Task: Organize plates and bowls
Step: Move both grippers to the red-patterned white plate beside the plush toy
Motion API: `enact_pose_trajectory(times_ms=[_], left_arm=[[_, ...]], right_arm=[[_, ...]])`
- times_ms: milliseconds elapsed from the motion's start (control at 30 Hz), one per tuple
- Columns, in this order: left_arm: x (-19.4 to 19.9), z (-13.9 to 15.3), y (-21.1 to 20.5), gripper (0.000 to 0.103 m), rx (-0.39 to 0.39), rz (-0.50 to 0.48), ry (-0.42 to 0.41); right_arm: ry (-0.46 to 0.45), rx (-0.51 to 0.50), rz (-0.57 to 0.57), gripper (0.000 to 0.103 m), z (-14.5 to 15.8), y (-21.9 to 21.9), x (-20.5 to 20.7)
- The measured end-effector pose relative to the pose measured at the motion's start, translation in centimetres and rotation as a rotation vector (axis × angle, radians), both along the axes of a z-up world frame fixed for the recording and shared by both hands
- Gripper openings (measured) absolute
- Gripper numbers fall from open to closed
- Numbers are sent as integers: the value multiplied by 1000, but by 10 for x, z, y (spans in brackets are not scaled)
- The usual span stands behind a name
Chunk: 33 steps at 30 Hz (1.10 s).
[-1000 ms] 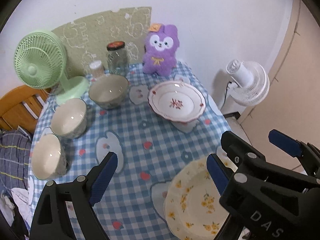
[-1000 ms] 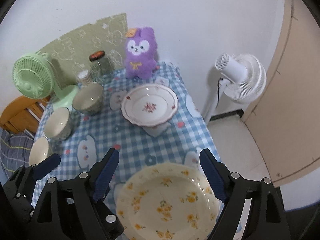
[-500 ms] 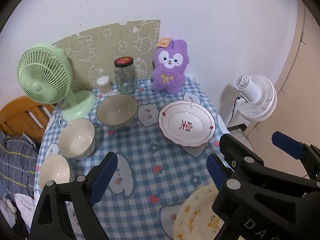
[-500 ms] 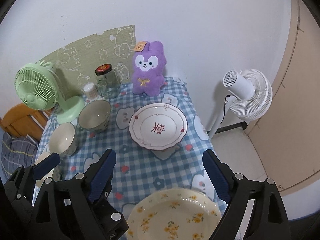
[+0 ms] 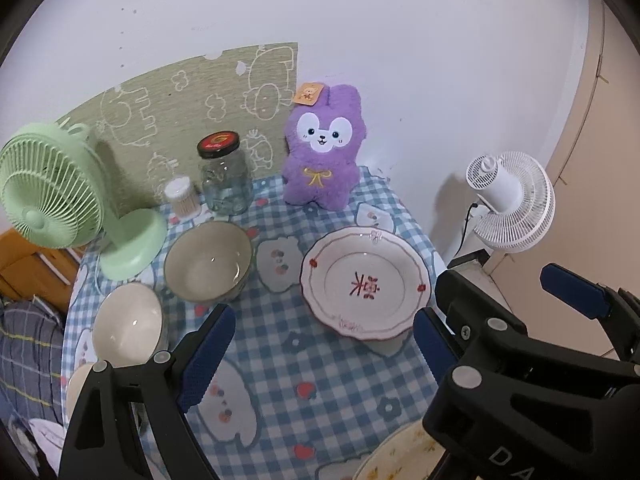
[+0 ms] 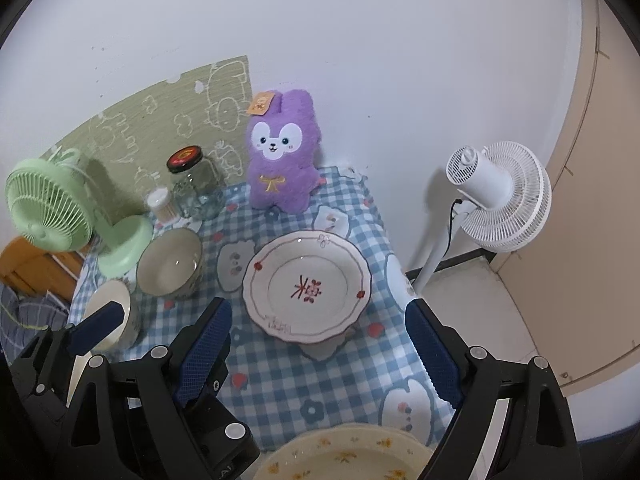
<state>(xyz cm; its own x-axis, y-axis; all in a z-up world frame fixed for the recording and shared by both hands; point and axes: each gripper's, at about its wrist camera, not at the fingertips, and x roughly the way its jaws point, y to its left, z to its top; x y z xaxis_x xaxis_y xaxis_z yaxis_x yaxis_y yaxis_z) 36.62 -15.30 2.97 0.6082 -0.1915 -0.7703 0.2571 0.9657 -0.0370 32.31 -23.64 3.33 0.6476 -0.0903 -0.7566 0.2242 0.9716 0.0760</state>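
My left gripper (image 5: 320, 348) and right gripper (image 6: 318, 344) both stand wide apart, nothing between the pads. The right jaws have just been opening slightly. The white plate (image 6: 307, 286) with a red character printed at its centre sits mid-table on the checked cloth (image 6: 280, 376); the yellow-flowered plate (image 6: 344, 456) lies at the near edge. Three bowls line the left: grey bowl (image 5: 208, 266), white bowl (image 5: 128, 324), and a third bowl (image 5: 76, 384) that only the left view shows. "DA" reads on my right tool body there. Jar lid logo (image 5: 218, 144) illegible.
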Motion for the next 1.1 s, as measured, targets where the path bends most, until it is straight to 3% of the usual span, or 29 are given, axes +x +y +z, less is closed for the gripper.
enact_pose_trajectory(times_ms=[633,1100], left_arm=[[66,1,-24,92,5,14,-52],[109,-63,-43,92,34,35,23]], right_arm=[[-42,-43,-4,91,-1,-27,66],[5,-24,23,91,-64,-47,117]])
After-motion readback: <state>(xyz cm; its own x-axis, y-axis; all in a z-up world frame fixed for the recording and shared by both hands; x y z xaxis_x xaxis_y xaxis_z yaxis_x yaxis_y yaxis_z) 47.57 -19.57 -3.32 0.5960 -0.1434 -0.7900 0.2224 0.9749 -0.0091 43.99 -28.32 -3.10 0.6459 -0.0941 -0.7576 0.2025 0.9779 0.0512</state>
